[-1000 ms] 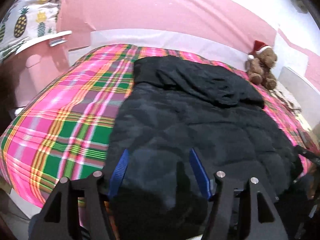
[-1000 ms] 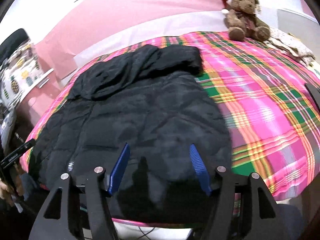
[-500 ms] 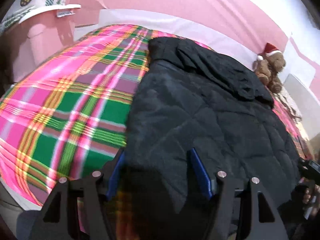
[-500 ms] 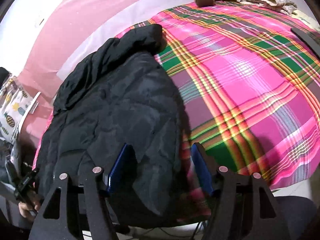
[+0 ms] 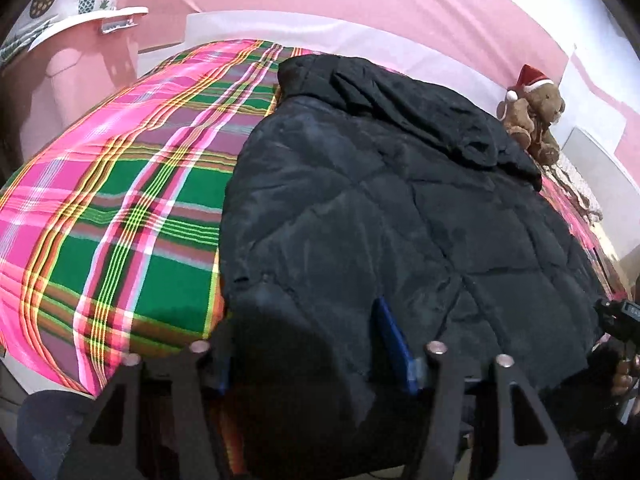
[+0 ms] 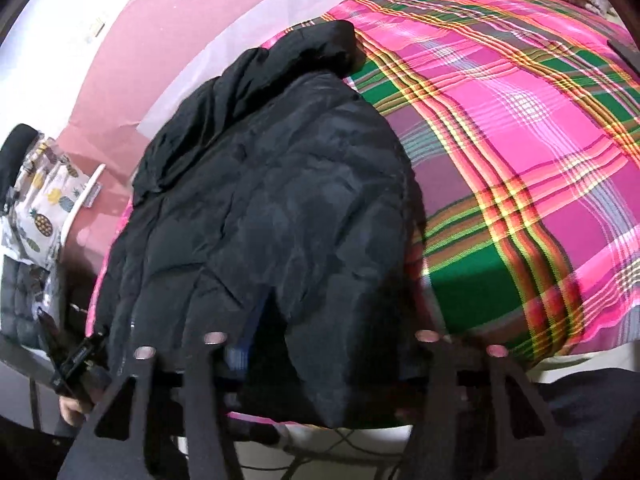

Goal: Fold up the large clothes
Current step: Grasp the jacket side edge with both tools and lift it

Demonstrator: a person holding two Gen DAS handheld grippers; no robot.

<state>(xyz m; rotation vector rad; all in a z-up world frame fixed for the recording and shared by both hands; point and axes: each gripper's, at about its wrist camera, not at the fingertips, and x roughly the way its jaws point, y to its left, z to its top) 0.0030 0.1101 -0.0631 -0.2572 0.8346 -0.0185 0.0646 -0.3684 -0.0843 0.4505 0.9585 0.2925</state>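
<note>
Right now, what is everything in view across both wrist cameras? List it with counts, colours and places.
jacket: 1, black, quilted, spread on the bed, hem at the near edge
blanket: 1, pink-green plaid, covering the bed
teddy bear: 1, brown, red hat, far corner
pineapple cloth: 1, white, beside the bed
left hand-held gripper: 1, black, blue pads, closing around the hem
right hand-held gripper: 1, black, closing around the hem

A black quilted puffer jacket (image 5: 380, 208) lies spread flat, hood at the far end, its hem overhanging the bed's near edge.
</note>
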